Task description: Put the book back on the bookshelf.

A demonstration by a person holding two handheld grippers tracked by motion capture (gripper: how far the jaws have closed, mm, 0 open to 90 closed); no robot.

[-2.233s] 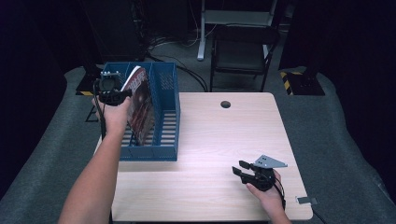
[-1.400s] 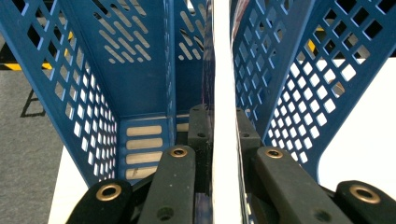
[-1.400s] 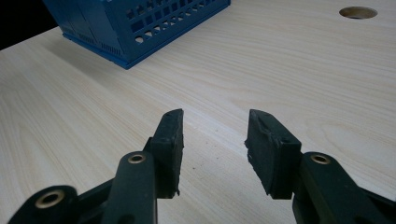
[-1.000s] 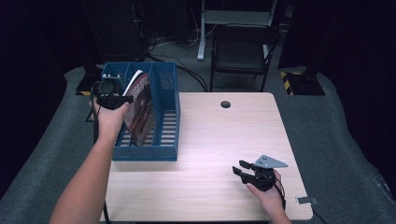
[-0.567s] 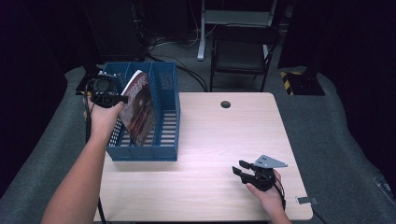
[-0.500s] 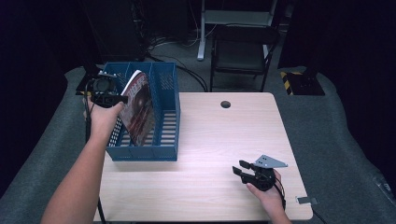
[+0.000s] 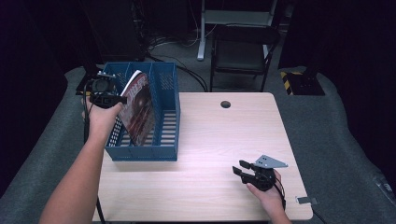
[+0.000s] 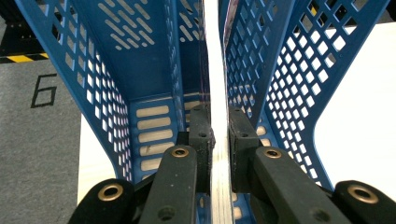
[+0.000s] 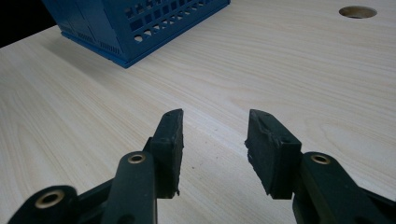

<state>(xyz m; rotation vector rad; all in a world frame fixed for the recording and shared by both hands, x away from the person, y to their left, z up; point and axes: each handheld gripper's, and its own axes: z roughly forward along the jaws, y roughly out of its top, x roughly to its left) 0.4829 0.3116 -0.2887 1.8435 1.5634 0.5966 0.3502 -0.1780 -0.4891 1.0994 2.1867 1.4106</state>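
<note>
A magazine [image 7: 137,109] with a dark red cover stands tilted in the blue slotted file rack [image 7: 166,79] at the table's left. My left gripper [image 7: 120,98] is at its upper left edge and shut on it. In the left gripper view the magazine's thin pale edge [image 8: 212,56] runs between the pads of my left gripper [image 8: 218,114], with the rack's walls [image 8: 140,70] on both sides. My right gripper [image 7: 239,168] rests low at the table's front right, open. The right gripper view shows bare wood between the jaws of that gripper [image 9: 215,126].
The wooden table [image 7: 219,135] has a round cable hole [image 7: 225,104] near its far edge. A dark chair [image 7: 243,51] stands behind the table. In the right gripper view the rack's corner [image 9: 140,23] lies far left and the hole [image 9: 357,11] far right.
My left hand and forearm have swung slightly to the left with the magazine's top edge. The right gripper has stayed put.
</note>
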